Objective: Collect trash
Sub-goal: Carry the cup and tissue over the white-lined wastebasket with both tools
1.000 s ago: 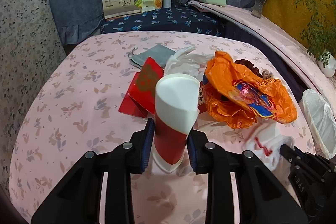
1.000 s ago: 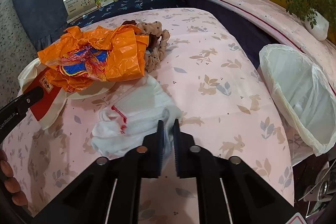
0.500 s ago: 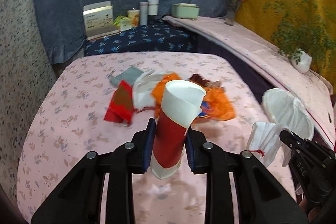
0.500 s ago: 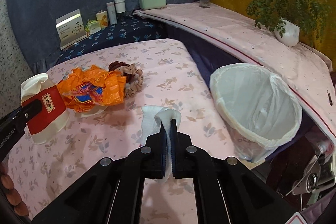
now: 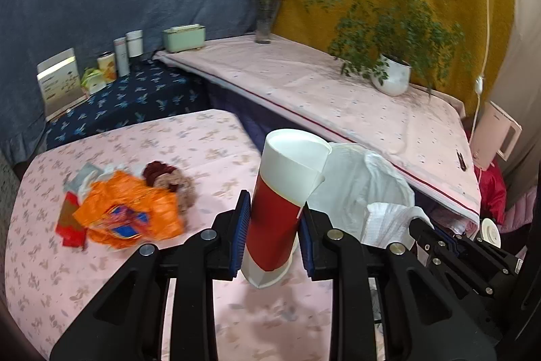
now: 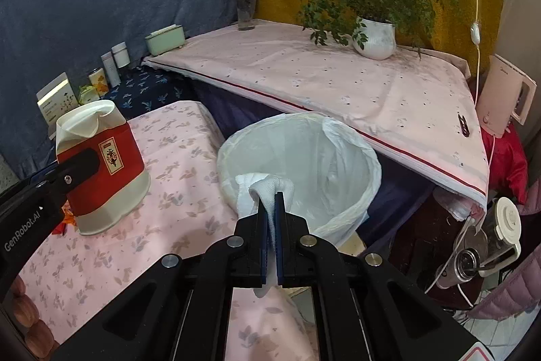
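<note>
My left gripper point(image 5: 273, 227) is shut on a squashed red and white paper cup point(image 5: 282, 203), held above the pink table's right part; the cup also shows in the right wrist view point(image 6: 101, 164). My right gripper point(image 6: 271, 202) is shut on a white tissue point(image 6: 262, 188), held at the near rim of the bin lined with a white bag point(image 6: 304, 171). The tissue point(image 5: 389, 222) and bin point(image 5: 358, 181) also show in the left wrist view. An orange plastic bag point(image 5: 132, 213), a red packet point(image 5: 69, 220) and a brown scrunchie point(image 5: 169, 180) lie on the table.
The pink floral table point(image 5: 67, 276) ends just before the bin. Behind the bin runs a long pink-covered bench point(image 6: 338, 80) with a potted plant point(image 6: 373, 36) and a vase point(image 6: 246, 9). Boxes and tins point(image 5: 101, 73) stand at the back left. A kettle point(image 6: 507, 97) stands at right.
Both grippers have swung right and risen, carrying the cup and the tissue away from the trash pile toward the bin. The tissue now hangs at the bin's rim.
</note>
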Available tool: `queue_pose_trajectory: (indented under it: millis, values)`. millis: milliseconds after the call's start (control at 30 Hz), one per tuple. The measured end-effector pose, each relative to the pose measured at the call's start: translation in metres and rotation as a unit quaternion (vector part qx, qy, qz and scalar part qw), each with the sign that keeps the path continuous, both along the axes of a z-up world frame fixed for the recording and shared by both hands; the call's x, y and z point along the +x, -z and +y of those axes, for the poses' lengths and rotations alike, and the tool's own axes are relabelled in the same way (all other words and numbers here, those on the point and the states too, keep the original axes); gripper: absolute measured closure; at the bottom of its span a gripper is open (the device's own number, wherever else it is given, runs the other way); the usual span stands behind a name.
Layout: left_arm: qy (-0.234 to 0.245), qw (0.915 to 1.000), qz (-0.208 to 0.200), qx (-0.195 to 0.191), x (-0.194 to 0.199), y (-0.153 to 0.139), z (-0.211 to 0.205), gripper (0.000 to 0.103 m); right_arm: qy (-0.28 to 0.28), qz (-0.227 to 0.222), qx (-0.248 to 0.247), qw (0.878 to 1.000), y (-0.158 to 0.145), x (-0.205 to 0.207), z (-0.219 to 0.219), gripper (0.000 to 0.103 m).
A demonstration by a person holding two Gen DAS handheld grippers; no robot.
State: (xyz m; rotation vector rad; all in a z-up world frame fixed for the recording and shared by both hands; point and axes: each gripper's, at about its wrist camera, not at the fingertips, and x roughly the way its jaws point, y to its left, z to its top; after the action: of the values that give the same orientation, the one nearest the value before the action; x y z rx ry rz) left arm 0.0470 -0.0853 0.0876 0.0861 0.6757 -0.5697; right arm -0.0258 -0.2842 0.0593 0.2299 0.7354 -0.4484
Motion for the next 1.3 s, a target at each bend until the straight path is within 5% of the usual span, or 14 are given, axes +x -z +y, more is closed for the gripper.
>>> queue_pose_trajectory:
  millis: [533,1300]
  values:
    - [0.063,0.9970,0.023,0.038,0.013,0.025,-0.086,0.077,0.044,0.017,0.016,0.999,0.018,0.010,-0.061,0.099]
    - [0.110,0.9914,0.045,0.053,0.050,0.048,-0.127,0.077,0.062,0.029,0.026,0.997,0.023,0.047,-0.102,0.099]
